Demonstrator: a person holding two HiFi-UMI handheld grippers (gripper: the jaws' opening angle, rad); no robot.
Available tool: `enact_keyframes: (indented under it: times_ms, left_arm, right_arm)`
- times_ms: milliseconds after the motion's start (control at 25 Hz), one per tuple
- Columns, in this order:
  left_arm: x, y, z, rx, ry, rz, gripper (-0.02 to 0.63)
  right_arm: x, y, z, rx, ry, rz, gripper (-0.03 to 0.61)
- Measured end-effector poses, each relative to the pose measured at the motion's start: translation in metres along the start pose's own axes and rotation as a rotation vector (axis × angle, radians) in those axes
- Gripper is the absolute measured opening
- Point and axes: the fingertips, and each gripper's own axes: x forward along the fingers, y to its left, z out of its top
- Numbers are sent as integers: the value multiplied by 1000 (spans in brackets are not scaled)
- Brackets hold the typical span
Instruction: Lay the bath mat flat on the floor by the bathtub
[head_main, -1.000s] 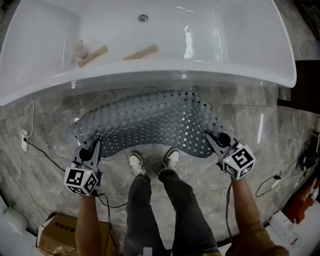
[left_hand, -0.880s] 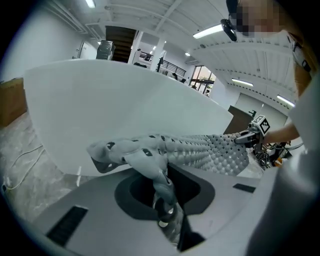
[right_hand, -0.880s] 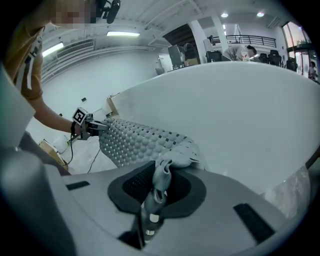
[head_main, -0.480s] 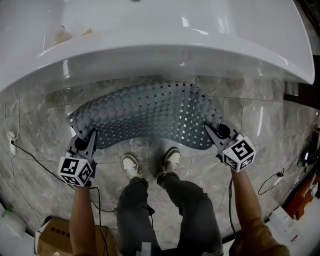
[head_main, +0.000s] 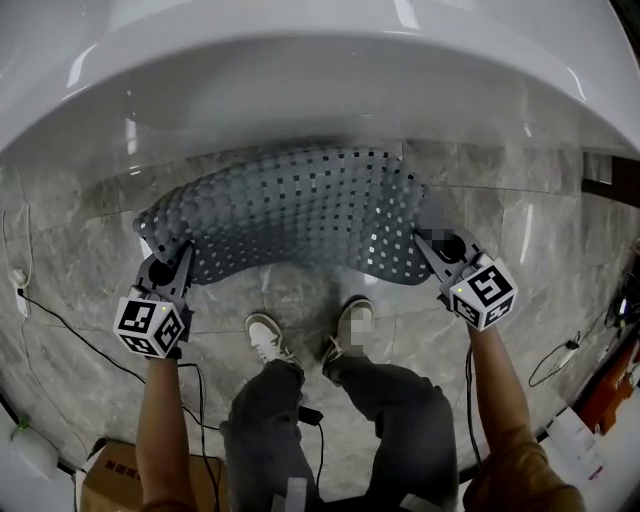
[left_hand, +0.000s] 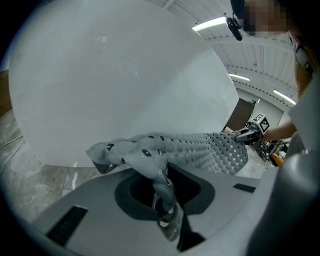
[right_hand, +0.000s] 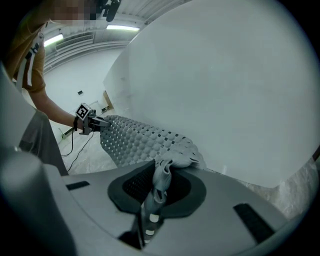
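Just 1 bath mat (head_main: 300, 212), 2 tools (head_main: 183, 258) (head_main: 425, 245)

The bath mat (head_main: 300, 215) looks like soft, matt grey rubber, knobbly and pierced with square holes. Beyond the left gripper (head_main: 183, 262) and right gripper (head_main: 428, 248), the bathtub (head_main: 300, 70) is smooth, glossy white. The floor (head_main: 60, 270) beneath them is polished grey marbled tile.

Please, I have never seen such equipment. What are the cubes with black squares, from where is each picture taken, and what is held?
No machine here: a person holds tongs in each hand, and the marked cubes are part of them. The head view looks down from the person's head at a grey stone floor beside a bathtub. The gripper views come from cameras riding on the tongs. The left tongs and the right tongs each pinch one end of a grey perforated bath mat, which arches between them, not yet flat.
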Motion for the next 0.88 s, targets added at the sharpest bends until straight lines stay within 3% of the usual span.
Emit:
enact_keyframes:
  times_ms: [360, 640, 880]
  left_arm:
    - [33, 15, -23, -11, -2, -42, 60]
    - [63, 31, -78, -33, 129, -68, 60]
    - [58, 36, -121, -122, 181, -63, 61]
  right_arm:
    - [24, -21, -22, -29, -12, -33, 49]
    - [65, -20, -80, 48, 62, 1, 49]
    - [65, -11, -125, 130, 109, -7, 49]
